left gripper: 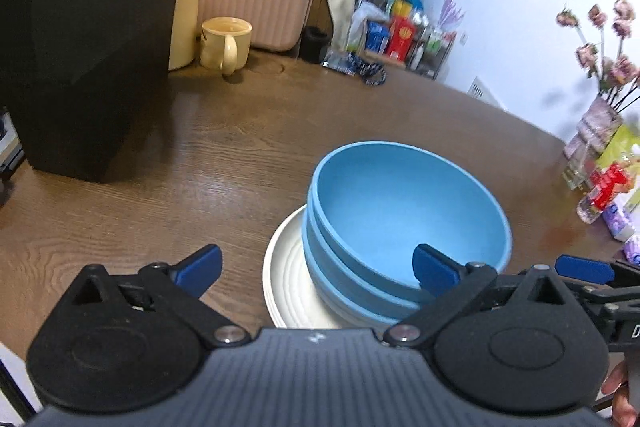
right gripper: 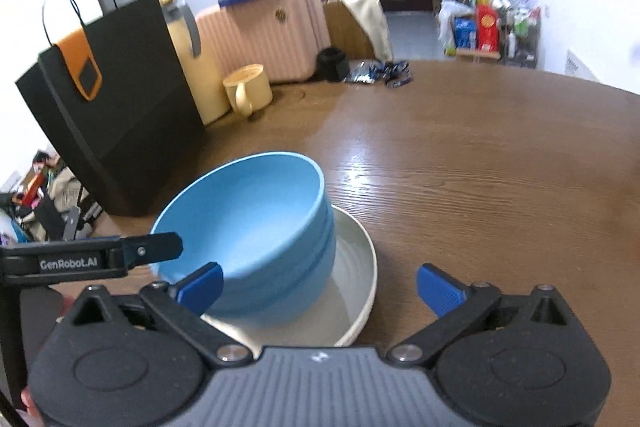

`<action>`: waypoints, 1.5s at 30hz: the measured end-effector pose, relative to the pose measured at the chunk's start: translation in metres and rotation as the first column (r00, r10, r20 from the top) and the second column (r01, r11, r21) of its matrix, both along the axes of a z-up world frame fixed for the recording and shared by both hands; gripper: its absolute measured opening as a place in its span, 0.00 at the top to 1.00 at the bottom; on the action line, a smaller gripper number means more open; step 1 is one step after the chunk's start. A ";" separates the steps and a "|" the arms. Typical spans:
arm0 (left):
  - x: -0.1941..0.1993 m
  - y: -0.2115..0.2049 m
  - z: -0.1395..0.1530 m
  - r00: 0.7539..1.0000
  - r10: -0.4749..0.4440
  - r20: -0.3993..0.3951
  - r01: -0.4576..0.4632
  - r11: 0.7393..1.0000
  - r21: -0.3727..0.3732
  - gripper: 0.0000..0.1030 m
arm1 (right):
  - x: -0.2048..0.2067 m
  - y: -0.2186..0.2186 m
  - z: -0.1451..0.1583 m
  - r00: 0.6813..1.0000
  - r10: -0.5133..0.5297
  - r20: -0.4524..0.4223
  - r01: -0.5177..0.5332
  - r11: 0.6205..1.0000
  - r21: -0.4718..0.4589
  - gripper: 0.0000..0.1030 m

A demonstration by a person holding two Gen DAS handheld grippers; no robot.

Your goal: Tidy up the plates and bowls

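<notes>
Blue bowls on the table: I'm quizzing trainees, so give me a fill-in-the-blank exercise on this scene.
1. The blue bowls are nested and sit on a ____ plate.
2. Both grippers' jaws are ____, with nothing gripped.
3. The yellow mug stands beside a black paper ____.
4. The table is made of brown ____.

Missing words: white; open; bag; wood

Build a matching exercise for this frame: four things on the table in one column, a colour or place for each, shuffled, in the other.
Column one:
1. stacked bowls
2. plate
3. mug
4. paper bag

Column two:
A. black, with an orange tab
B. pale yellow, at the far edge of the table
C. blue, nested together
D. white, under the bowls

Pairs: 1-C, 2-D, 3-B, 4-A
</notes>
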State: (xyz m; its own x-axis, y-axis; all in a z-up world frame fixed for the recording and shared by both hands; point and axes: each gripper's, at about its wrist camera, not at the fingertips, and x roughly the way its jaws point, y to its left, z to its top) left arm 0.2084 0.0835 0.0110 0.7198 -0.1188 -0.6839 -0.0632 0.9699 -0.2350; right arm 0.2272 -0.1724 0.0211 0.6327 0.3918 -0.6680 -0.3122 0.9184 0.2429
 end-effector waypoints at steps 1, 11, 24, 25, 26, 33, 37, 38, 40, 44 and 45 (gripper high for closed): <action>-0.008 -0.001 0.002 1.000 0.004 0.023 -0.004 1.000 0.003 0.00 | -0.010 -0.004 0.002 1.000 -0.010 0.022 0.010 1.000 0.010 0.00; -0.116 -0.030 0.018 0.975 -0.018 0.221 0.005 0.998 0.060 0.00 | -0.127 -0.035 0.012 0.968 -0.093 0.233 0.089 0.996 0.029 0.00; -0.191 -0.065 -0.021 0.967 -0.109 0.228 0.074 0.985 0.157 0.00 | -0.237 -0.065 -0.006 0.922 -0.208 0.326 0.232 0.972 -0.037 0.00; -0.192 -0.066 -0.021 0.966 -0.111 0.231 0.075 0.984 0.159 0.00 | -0.239 -0.067 -0.007 0.918 -0.220 0.329 0.244 0.969 -0.035 0.00; -0.193 -0.066 -0.021 0.966 -0.112 0.234 0.076 0.984 0.159 0.00 | -0.240 -0.070 -0.008 0.915 -0.230 0.331 0.255 0.966 -0.036 0.00; -0.198 -0.068 -0.021 0.960 -0.132 0.246 0.096 0.984 0.151 0.00 | -0.241 -0.071 -0.013 0.921 -0.233 0.312 0.253 0.967 -0.026 0.00; -0.198 -0.067 -0.021 0.960 -0.128 0.250 0.095 0.985 0.142 0.00 | -0.242 -0.072 -0.013 0.921 -0.235 0.312 0.254 0.967 -0.022 0.00; -0.198 -0.067 -0.020 0.959 -0.129 0.250 0.095 0.985 0.143 0.00 | -0.241 -0.072 -0.013 0.921 -0.236 0.311 0.255 0.967 -0.020 0.00; -0.198 -0.067 -0.020 0.959 -0.130 0.252 0.096 0.985 0.144 0.00 | -0.241 -0.072 -0.014 0.921 -0.238 0.308 0.255 0.967 -0.018 0.00; -0.197 -0.066 -0.020 0.958 -0.131 0.254 0.096 0.985 0.144 0.00 | -0.241 -0.072 -0.015 0.921 -0.238 0.310 0.255 0.967 -0.017 0.00; -0.197 -0.066 -0.019 0.958 -0.132 0.255 0.097 0.985 0.144 0.00 | -0.240 -0.072 -0.015 0.920 -0.238 0.310 0.255 0.967 -0.016 0.00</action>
State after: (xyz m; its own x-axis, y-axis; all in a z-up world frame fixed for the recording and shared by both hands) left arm 0.0113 0.0172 -0.0085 0.8626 -0.1342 -0.4877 0.0969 0.9901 -0.1011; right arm -0.0132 -0.2447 0.0063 0.8801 0.1655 -0.4450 -0.1248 0.9850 0.1195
